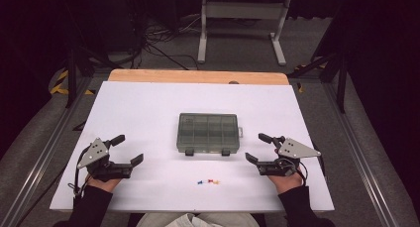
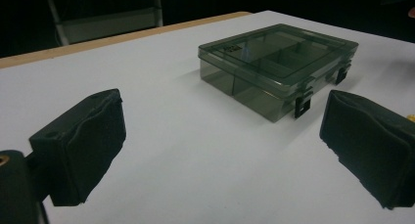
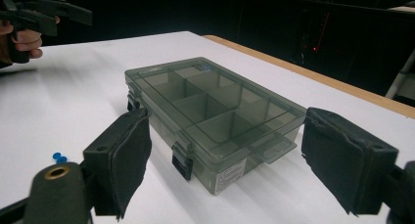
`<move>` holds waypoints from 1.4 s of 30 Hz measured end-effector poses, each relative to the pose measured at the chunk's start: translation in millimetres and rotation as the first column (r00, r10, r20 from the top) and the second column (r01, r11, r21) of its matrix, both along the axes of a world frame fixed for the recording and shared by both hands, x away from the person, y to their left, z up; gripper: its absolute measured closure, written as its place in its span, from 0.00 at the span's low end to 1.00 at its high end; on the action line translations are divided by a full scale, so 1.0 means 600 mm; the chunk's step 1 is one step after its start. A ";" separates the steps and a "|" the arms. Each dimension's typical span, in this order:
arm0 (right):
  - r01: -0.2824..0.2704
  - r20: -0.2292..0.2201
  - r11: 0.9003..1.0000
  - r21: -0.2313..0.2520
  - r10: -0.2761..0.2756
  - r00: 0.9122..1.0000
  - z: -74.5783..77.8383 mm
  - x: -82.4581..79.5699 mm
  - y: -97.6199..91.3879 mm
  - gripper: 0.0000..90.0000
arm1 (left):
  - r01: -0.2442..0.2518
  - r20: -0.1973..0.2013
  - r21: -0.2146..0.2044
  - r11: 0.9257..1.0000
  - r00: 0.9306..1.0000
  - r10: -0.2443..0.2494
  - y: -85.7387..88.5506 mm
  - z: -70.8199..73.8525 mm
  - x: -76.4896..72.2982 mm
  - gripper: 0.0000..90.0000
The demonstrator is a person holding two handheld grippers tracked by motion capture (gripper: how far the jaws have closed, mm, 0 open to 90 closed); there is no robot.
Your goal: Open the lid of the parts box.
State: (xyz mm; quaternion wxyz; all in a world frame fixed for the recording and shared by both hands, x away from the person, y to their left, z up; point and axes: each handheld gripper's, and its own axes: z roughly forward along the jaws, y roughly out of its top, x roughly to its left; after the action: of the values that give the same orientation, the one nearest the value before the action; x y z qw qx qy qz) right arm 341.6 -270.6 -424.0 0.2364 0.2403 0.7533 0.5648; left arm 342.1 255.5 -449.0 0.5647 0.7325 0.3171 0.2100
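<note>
Flanking box (image 1: pixel 208 132) on bench (image 1: pixel 148 108) | left tongs (image 1: pixel 127 149) agape, empty | right tongs (image 1: pixel 257 147) agape, empty | pins (image 1: pixel 208 182) near front edge

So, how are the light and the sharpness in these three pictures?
High view: the white table is brightly lit, surroundings dark, the small pins too tiny to resolve. Left gripper view: the near pads look soft, the compartment box sharper. Right gripper view: the box casts a soft shadow, background nearly black.

Smoky grey see-through organiser box (image 1: pixel 208 132), white table (image 1: pixel 148 113), black tool pads (image 2: pixel 80 145), blue, red, yellow pushpins (image 1: pixel 208 182)
</note>
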 end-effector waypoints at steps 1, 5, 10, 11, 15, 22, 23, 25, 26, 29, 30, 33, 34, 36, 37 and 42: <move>-0.001 -0.002 1.000 -0.005 0.001 1.000 0.000 0.001 0.000 0.21 | -0.002 -0.016 -0.015 1.000 1.000 0.001 0.000 -0.001 0.000 0.05; -0.001 -0.008 1.000 -0.002 0.001 1.000 -0.001 0.001 0.002 0.19 | 0.002 -0.018 -0.005 1.000 1.000 -0.002 -0.001 0.000 0.002 0.05; -0.004 -0.011 1.000 -0.002 0.004 1.000 -0.001 0.003 0.005 0.19 | 0.001 0.005 0.020 1.000 1.000 -0.001 -0.007 0.006 0.002 0.05; -0.004 -0.011 1.000 -0.005 0.004 1.000 -0.001 0.004 0.006 0.18 | 0.008 -0.003 0.017 1.000 1.000 -0.008 -0.008 0.007 0.002 0.05; -0.010 -0.002 1.000 -0.012 0.010 1.000 0.002 0.006 0.012 0.18 | 0.019 -0.008 0.007 1.000 1.000 -0.018 -0.013 0.011 0.007 0.04; -0.055 -0.016 0.998 -0.024 0.054 0.998 0.012 0.024 0.029 0.17 | 0.059 -0.007 0.013 0.998 0.998 -0.059 -0.037 0.025 0.022 0.06; -0.056 -0.017 0.998 -0.022 0.056 0.998 0.013 0.026 0.031 0.17 | 0.070 -0.014 0.014 0.997 0.997 -0.070 -0.041 0.026 0.025 0.06; -0.057 -0.015 0.998 -0.024 0.057 0.998 0.016 0.033 0.035 0.17 | 0.070 -0.017 0.007 0.998 0.997 -0.070 -0.046 0.027 0.030 0.05; -0.064 -0.013 0.998 -0.016 0.064 0.998 0.017 0.037 0.037 0.18 | 0.069 -0.018 0.008 0.998 0.997 -0.069 -0.047 0.028 0.032 0.05; -0.077 -0.029 0.997 -0.014 0.077 0.997 0.017 0.043 0.040 0.19 | 0.072 -0.035 0.008 0.997 0.997 -0.072 -0.050 0.030 0.039 0.06; -0.079 -0.030 0.997 -0.015 0.078 0.996 0.017 0.046 0.040 0.20 | 0.079 -0.035 0.005 0.997 0.996 -0.079 -0.052 0.031 0.042 0.07; -0.084 -0.040 0.996 -0.010 0.083 0.996 0.020 0.055 0.045 0.20 | 0.086 -0.022 -0.001 0.996 0.996 -0.086 -0.060 0.033 0.050 0.08; -0.085 -0.036 0.996 -0.013 0.084 0.996 0.022 0.057 0.046 0.21 | 0.085 -0.014 0.005 0.996 0.996 -0.085 -0.062 0.034 0.052 0.08; -0.087 -0.042 0.996 -0.016 0.086 0.995 0.025 0.062 0.051 0.21 | 0.096 -0.007 0.016 0.995 0.995 -0.096 -0.068 0.037 0.055 0.08; -0.089 -0.043 0.996 -0.018 0.088 0.995 0.025 0.064 0.053 0.21 | 0.099 -0.004 0.007 0.995 0.995 -0.099 -0.071 0.036 0.057 0.08; -0.092 -0.041 0.995 -0.029 0.091 0.995 0.028 0.072 0.061 0.21 | 0.133 -0.039 0.003 0.991 0.990 -0.132 -0.082 0.038 0.071 0.12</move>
State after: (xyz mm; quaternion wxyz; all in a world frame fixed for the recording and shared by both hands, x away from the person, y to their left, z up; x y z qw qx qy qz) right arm 384.6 -234.3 -407.1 0.1991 0.2128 0.7768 0.5583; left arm 384.5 206.4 -425.9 0.5691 0.7574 0.2779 0.1589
